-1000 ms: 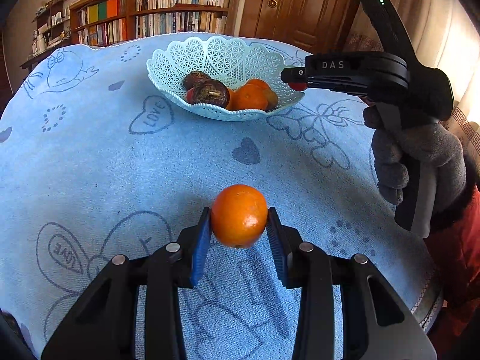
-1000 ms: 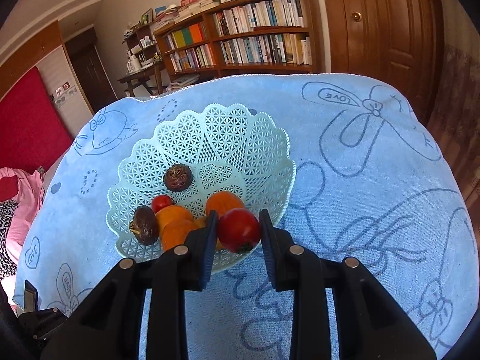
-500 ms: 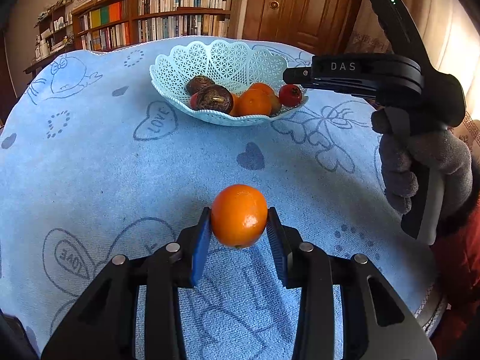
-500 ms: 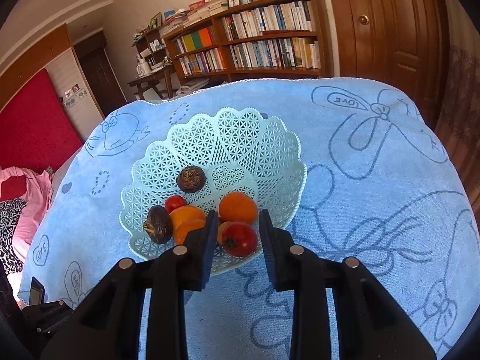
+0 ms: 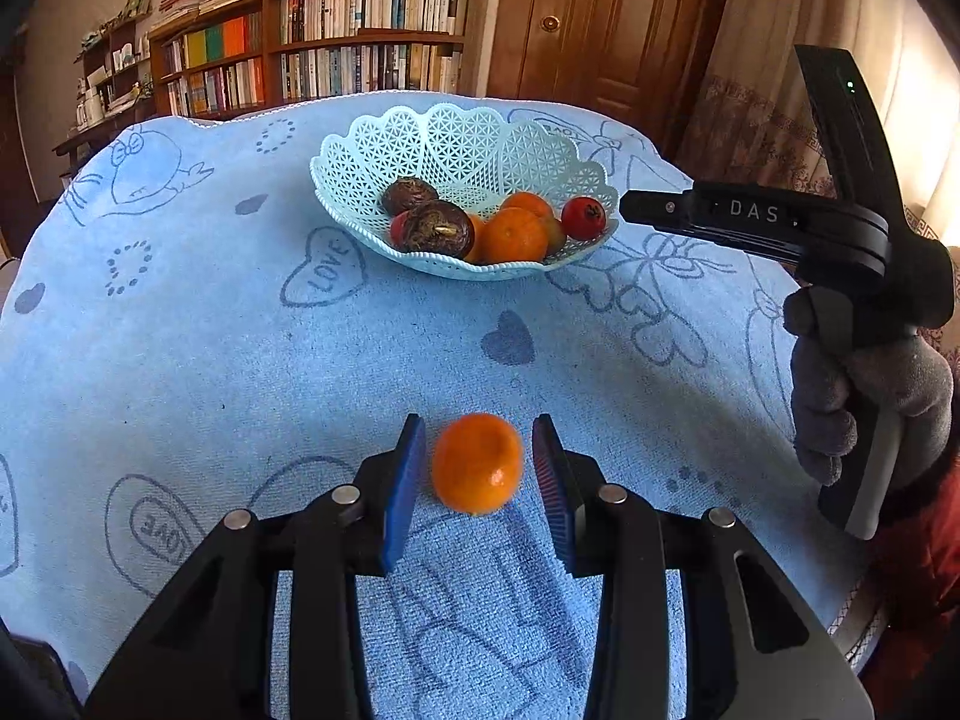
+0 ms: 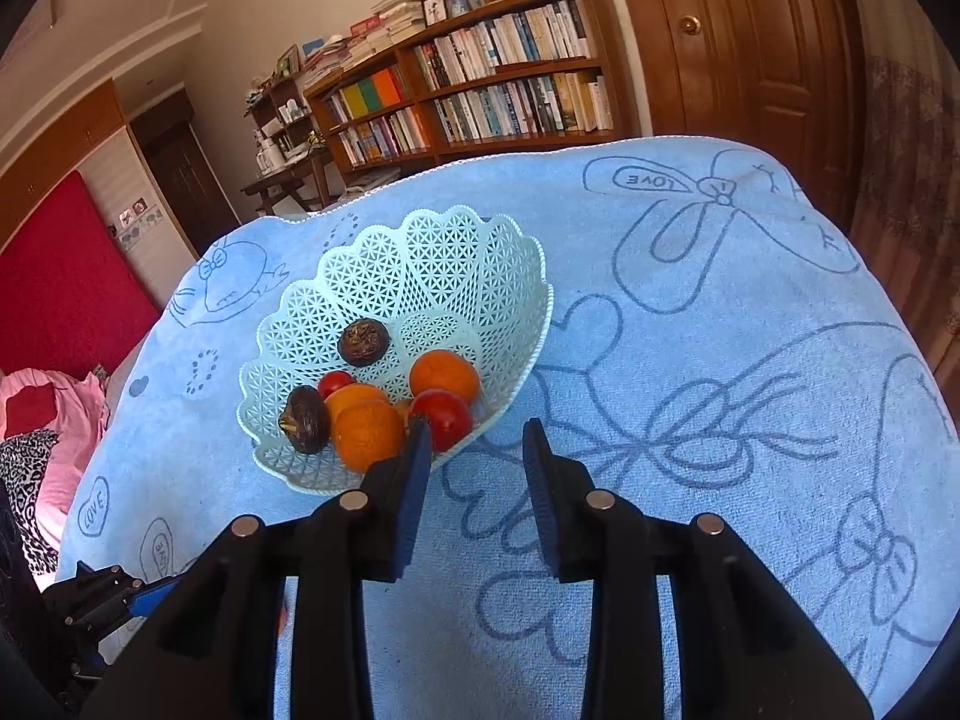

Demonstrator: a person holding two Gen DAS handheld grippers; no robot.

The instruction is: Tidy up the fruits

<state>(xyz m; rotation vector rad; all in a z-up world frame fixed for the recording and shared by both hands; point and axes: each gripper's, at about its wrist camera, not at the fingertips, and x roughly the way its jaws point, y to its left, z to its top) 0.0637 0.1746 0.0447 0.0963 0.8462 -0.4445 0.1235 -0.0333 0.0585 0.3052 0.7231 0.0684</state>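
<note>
An orange (image 5: 477, 462) lies on the blue cloth between the fingers of my left gripper (image 5: 478, 423), which is open with a small gap on each side of the fruit. The pale mint lattice basket (image 5: 462, 138) stands farther back and holds two dark brown fruits, oranges and small red fruits. A red fruit (image 6: 441, 417) rests at the basket's (image 6: 420, 252) near edge. My right gripper (image 6: 475, 429) is open and empty just outside that rim. In the left wrist view the right gripper (image 5: 627, 207) reaches in from the right, held by a gloved hand (image 5: 864, 396).
The round table is covered by a blue cloth (image 5: 240, 360) with heart and bow drawings; its edge drops off at the right (image 5: 852, 618). Bookshelves (image 6: 480, 96) and a wooden door (image 6: 750, 42) stand behind the table. The left gripper's body (image 6: 108, 600) shows at the lower left of the right wrist view.
My left gripper has opened, and the orange it held now lies on the cloth. My right gripper released the red fruit into the basket and drew back from the rim.
</note>
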